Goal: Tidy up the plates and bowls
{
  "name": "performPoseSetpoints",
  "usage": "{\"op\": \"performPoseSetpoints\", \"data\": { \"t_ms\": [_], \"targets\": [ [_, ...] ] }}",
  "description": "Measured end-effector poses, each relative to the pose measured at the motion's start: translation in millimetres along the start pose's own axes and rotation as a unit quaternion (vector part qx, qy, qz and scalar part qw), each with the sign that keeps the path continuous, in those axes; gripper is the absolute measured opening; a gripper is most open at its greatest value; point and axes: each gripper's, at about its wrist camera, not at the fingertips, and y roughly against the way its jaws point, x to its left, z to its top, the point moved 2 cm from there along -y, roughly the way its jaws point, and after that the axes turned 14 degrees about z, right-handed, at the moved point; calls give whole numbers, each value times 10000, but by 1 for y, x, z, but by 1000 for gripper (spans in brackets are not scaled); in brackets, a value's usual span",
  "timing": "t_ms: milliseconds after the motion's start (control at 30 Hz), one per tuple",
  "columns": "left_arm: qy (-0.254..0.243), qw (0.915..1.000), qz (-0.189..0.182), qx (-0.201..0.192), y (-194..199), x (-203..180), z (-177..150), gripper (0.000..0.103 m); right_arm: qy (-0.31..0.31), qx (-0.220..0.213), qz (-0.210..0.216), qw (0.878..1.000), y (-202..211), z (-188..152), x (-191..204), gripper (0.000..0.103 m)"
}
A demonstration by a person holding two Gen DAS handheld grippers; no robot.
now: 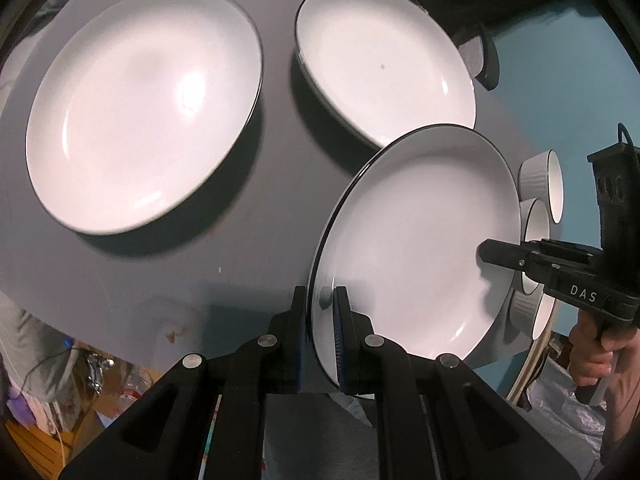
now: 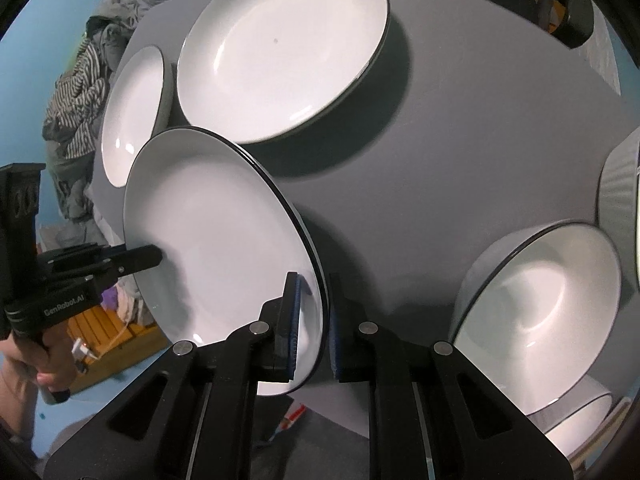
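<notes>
Both claws (image 1: 320, 300) pinch one tilted plate (image 1: 412, 248).

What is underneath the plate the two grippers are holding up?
Under the lifted plate, held by the left gripper and right gripper, grey table shows along its edges. The plate itself covers whatever lies directly beneath its middle.

We see a raised plate (image 1: 416, 240) held above the table (image 1: 240, 264) between two grippers at opposite rims. Behind it two plates (image 1: 144, 108) lie side by side; bowls (image 2: 536, 320) sit to its right.
</notes>
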Motion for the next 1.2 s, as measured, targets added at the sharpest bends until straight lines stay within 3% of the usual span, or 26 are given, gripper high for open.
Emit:
{"op": "performPoseSetpoints", "data": {
  "t_ms": [567,1200],
  "targets": [
    [-15,9992,148,-360,22,-11,67,11,31,-392,-35,9992,29,51,-3,13],
    [106,9983,501,-284,15,-4,133,11,-55,-444,-60,9990,29,117,-7,14]
  ]
}}
